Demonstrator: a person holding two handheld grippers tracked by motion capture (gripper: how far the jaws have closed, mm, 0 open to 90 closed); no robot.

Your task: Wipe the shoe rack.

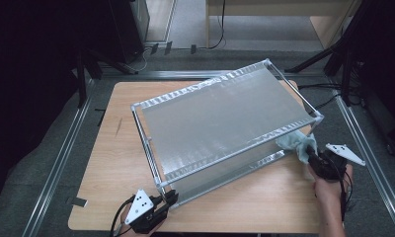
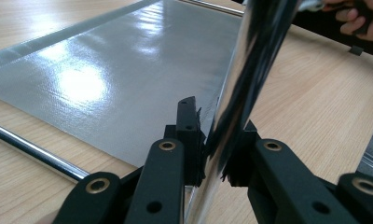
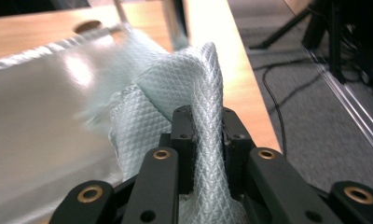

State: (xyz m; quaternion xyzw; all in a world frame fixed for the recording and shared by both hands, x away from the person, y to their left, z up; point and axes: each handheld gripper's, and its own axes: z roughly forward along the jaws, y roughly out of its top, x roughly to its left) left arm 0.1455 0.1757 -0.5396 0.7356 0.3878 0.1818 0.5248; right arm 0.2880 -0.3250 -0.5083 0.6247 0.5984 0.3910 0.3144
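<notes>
Currently | rack post [image 2: 243, 88] is clamped by left hand-held gripper [image 1: 167, 201] | cloth [image 3: 184, 88] is pinched in right hand-held gripper [image 1: 310, 154], pressed at shelf corner [image 1: 318, 117]

This looks like a lab or test room set up for recording, not a home. A plain wooden tabletop [image 1: 116, 163] stands on grey carpet [image 1: 47, 163], and aluminium rails [image 1: 62, 158] run along the floor on both sides of the tabletop and behind it. Black tripod-like stand legs [image 1: 109, 61] rest on the carpet beyond the tabletop's far corners, with black cables [image 1: 329, 101] trailing on the floor near its far right corner. Behind the tabletop, pale wooden furniture [image 1: 279, 10] lines the back, and a dark cabinet [image 1: 129, 27] stands at the back left.
</notes>
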